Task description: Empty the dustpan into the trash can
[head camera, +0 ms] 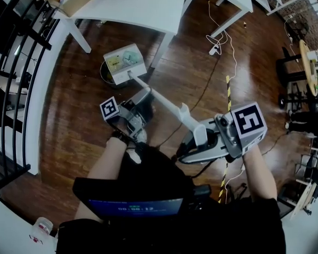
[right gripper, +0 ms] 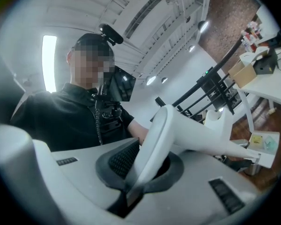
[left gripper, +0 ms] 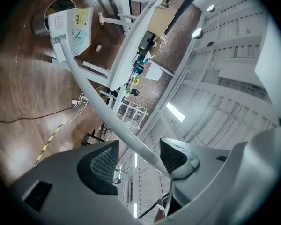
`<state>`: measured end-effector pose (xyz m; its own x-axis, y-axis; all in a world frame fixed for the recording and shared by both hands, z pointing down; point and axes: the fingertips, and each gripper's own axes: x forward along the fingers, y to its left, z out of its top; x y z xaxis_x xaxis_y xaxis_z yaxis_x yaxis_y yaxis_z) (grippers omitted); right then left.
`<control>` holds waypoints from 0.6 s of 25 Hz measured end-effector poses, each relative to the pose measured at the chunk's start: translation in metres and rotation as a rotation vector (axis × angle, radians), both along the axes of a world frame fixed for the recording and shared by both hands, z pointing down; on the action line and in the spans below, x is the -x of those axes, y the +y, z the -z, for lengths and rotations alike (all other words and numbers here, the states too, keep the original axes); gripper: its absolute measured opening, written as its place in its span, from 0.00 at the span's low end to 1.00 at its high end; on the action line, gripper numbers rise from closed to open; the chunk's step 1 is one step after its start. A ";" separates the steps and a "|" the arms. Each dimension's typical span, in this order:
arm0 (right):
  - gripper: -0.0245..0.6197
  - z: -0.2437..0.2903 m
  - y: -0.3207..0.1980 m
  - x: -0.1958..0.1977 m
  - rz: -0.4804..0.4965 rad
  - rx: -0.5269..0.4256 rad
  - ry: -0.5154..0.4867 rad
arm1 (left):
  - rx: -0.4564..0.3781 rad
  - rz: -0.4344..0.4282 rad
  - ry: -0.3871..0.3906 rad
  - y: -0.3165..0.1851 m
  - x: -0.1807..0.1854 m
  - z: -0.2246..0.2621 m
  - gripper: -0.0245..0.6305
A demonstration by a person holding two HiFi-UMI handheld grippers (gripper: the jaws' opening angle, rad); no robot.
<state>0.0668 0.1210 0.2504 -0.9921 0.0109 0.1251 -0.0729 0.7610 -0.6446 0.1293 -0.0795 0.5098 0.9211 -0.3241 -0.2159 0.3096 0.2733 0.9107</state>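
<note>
Dustpan (head camera: 125, 61) poised over the trash can (head camera: 107, 74) at eleven o'clock, emptying seemingly under way; right gripper (head camera: 197, 137) clamps its handle (head camera: 164, 102), left gripper (head camera: 142, 100) gapes loosely around it.

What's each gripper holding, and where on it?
The right gripper is clamped on the top end of the dustpan handle. The left gripper holds nothing; its open jaws straddle that handle.

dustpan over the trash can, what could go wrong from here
Only the right tongs grip the long handle; the left tongs stand open around it, so the dustpan may twist or sag. It covers only part of the trash can, so debris may land on the floor.
</note>
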 end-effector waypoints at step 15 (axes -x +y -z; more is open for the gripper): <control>0.09 -0.015 0.007 -0.001 0.097 0.039 0.068 | 0.223 0.054 -0.049 0.006 -0.013 -0.036 0.32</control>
<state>0.0677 0.1277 0.2651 -0.9754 0.1129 0.1893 -0.0444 0.7408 -0.6703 0.1422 -0.0733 0.5453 0.9088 -0.4076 -0.0890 0.2862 0.4541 0.8437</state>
